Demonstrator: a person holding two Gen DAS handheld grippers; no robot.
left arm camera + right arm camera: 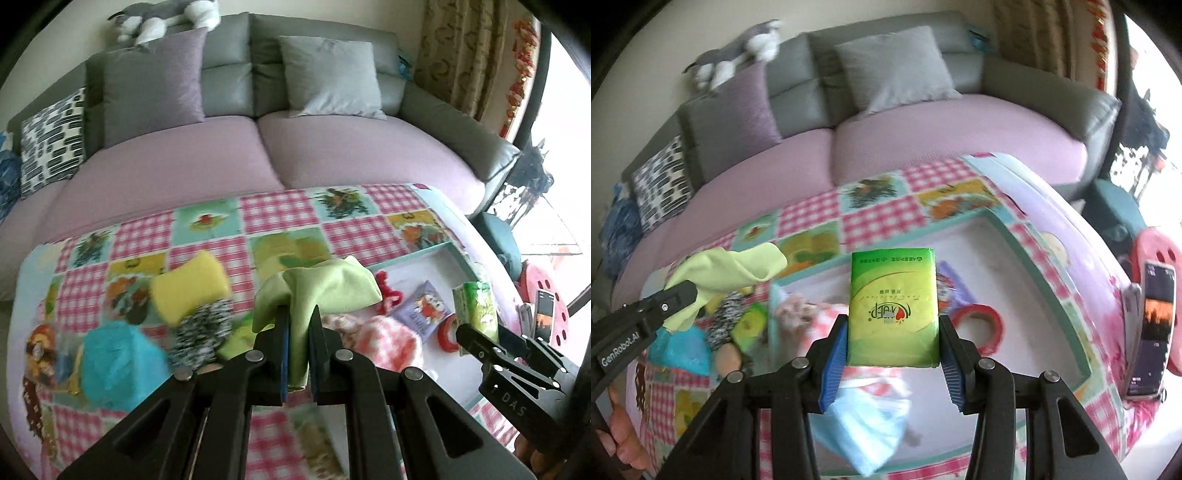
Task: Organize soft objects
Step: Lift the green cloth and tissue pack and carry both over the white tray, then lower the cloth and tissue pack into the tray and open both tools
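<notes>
Sofa [258, 147] fills the far side, beyond the checked tablecloth [280, 210]. I see the white tray [1015, 240] on the right. My left gripper [299, 317] pinches the green cloth [325, 284] above the table; my right gripper [894, 328] clamps the tissue pack [894, 306] over the tray.

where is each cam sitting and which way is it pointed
Left wrist: sits on the left gripper, looks down and forward over the table toward the sofa; its fingers pinch a green cloth, and the right gripper shows at right.
Right wrist: sits on the right gripper, same heading, over the white tray; it clamps a green tissue pack; the left gripper and a hand show at left.
Shared: sofa, patchwork tablecloth, cloth, pack, red tape roll.
</notes>
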